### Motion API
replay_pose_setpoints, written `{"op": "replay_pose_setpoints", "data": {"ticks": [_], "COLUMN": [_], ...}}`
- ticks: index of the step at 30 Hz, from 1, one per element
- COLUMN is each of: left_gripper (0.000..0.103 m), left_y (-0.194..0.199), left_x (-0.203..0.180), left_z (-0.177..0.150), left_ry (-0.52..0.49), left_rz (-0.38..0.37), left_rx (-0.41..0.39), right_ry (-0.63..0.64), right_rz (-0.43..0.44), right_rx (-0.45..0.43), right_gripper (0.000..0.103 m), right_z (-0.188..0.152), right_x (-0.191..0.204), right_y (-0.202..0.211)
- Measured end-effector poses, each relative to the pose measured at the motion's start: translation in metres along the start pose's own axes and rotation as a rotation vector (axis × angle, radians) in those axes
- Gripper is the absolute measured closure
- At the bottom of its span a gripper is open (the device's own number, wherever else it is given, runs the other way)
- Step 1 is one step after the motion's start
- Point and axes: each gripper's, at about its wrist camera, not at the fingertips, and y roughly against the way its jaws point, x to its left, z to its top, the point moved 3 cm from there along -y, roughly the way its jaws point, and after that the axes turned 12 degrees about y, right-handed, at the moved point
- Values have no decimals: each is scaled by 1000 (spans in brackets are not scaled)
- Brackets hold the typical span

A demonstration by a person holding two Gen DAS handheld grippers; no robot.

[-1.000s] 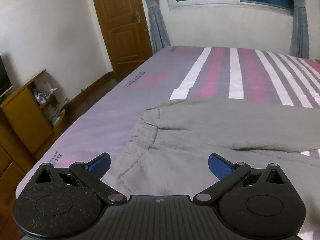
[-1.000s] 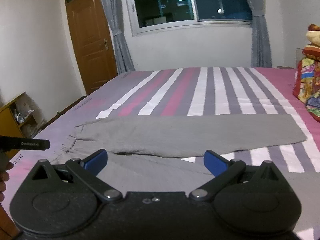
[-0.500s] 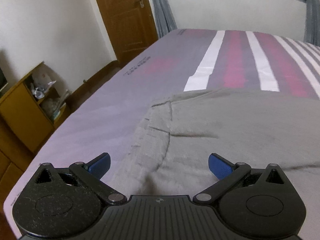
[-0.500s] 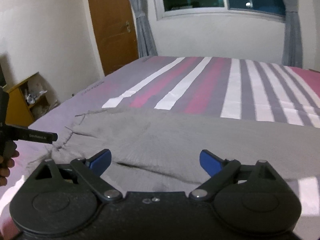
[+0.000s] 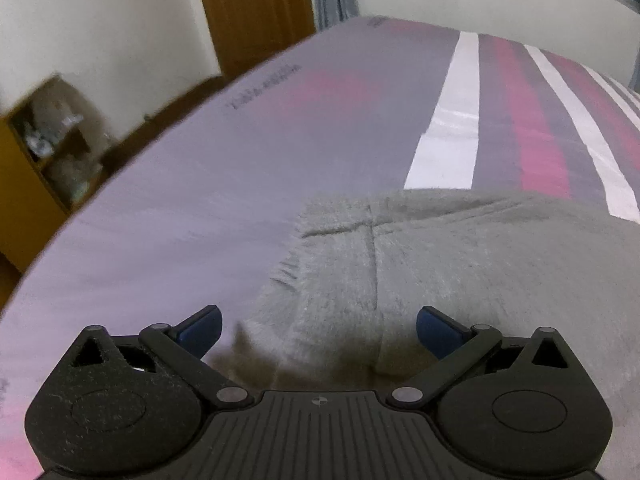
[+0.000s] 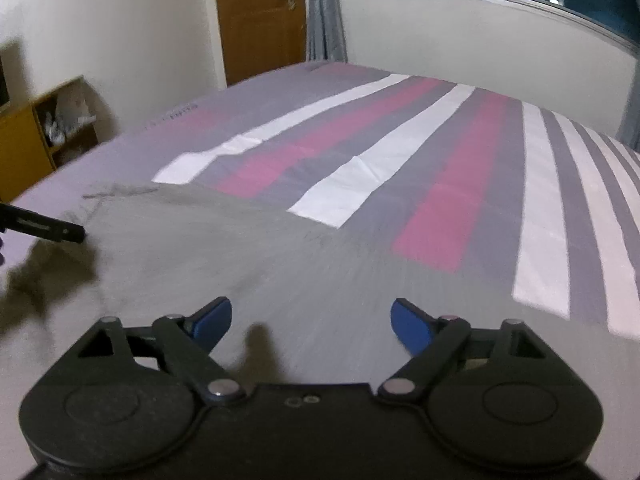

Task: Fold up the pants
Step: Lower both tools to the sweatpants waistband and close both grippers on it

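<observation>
Right wrist view: right gripper [image 6: 312, 318] jaws, narrowing but spread, now nearer pants [image 6: 240, 264].

left wrist view: mounted behind the left gripper [image 5: 318, 330], looking forward and steeply down, very close over the waistband end of the grey pants [image 5: 460, 280] on the striped bed [image 5: 280, 140]. right wrist view: same mounting behind the right gripper [image 6: 312, 322], tilted less steeply, close over the pants [image 6: 192, 240]. shared by both: pants, bed [image 6: 440, 152], brown door [image 6: 260, 16], wooden shelf [image 6: 48, 128].
</observation>
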Motion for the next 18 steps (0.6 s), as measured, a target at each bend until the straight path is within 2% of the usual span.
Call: {"op": "replay_pose_setpoints", "data": {"ticks": [2, 4, 8, 11, 12, 14, 15, 16, 18], "left_gripper": [1, 14, 30, 45, 50, 55, 59, 60, 65], "left_y": [-12, -21, -25, -21, -21, -17, -15, -13, -6], "left_x": [3, 6, 7, 5, 5, 1, 1, -1, -3], "left_z": [0, -3, -6, -9, -8, -10, -11, -11, -13], "left_ry": [24, 52, 40, 29, 26, 14, 7, 0, -9], "left_rz": [-33, -67, -94, -105, -103, -90, -84, -78, -67], "left_rx": [19, 32, 30, 23, 24, 15, 9, 2, -14], "right_ry": [12, 19, 75, 118, 122, 125, 131, 136, 142], "right_rz": [0, 1, -3, 19, 36, 54, 42, 38, 54], "right_rx": [14, 20, 63, 109, 113, 118, 122, 121, 94], "right_gripper": [18, 18, 22, 32, 37, 74, 84, 89, 92], "right_z": [6, 12, 19, 21, 20, 20, 19, 18, 17], "right_x": [-4, -10, -16, -17, -18, -17, -18, -18, -15], "right_y": [-14, -27, -49, -62, -61, -57, -53, -48, -32]}}
